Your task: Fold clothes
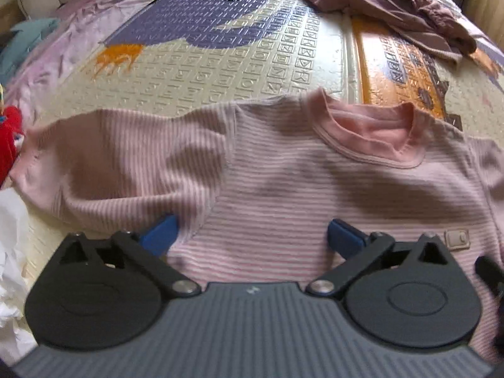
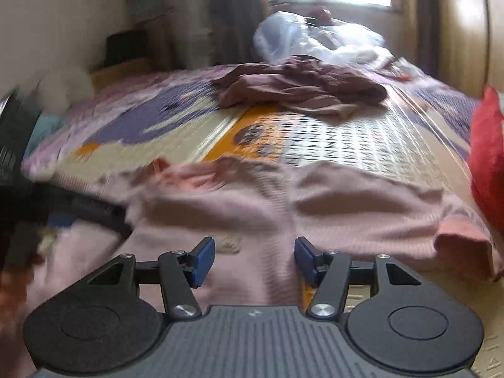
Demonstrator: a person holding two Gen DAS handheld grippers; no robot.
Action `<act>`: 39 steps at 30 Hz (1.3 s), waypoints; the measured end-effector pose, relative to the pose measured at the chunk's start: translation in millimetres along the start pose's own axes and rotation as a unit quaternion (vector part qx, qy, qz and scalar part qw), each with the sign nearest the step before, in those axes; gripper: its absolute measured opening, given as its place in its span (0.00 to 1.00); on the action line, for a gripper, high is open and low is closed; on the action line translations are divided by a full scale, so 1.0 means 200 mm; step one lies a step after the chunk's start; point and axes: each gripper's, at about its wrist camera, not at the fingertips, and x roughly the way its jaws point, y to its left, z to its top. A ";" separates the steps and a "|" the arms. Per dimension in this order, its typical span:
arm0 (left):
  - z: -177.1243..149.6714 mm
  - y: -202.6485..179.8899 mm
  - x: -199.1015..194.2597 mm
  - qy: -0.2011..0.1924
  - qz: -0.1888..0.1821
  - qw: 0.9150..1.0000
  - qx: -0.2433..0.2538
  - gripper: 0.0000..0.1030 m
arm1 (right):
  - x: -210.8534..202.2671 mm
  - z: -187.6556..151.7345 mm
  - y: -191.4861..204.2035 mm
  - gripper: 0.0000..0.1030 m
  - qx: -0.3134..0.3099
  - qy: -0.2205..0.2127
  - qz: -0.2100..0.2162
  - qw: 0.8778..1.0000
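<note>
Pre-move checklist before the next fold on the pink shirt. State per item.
1. Pink striped shirt spread face up, collar away from the grippers: ok.
2. Left gripper open over the shirt, nothing pinched: ok.
3. Right gripper jaws apart above the fabric, no grip visible: ok.
4. Shirt flat: not ok, sleeve rumpled.
5. Brown clothes pile clear of the shirt: ok.
6. Hem position: cannot tell, hidden.

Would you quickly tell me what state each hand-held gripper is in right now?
Left hand-held gripper: open wide over the pink striped shirt, gripping nothing.
Right hand-held gripper: open above the same shirt, gripping nothing.
</note>
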 end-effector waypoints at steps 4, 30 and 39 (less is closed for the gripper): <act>0.00 0.01 0.00 0.005 -0.007 1.000 0.000 1.00 | -0.05 -0.02 0.11 0.57 -0.043 -0.009 0.033 0.998; 0.02 0.00 0.00 -0.001 -0.008 1.000 0.012 1.00 | -0.05 0.03 0.04 0.34 -0.103 0.071 0.099 0.987; 0.01 0.00 0.00 -0.004 -0.007 1.000 0.014 1.00 | 0.00 -0.05 0.18 0.36 -0.107 0.040 0.075 0.991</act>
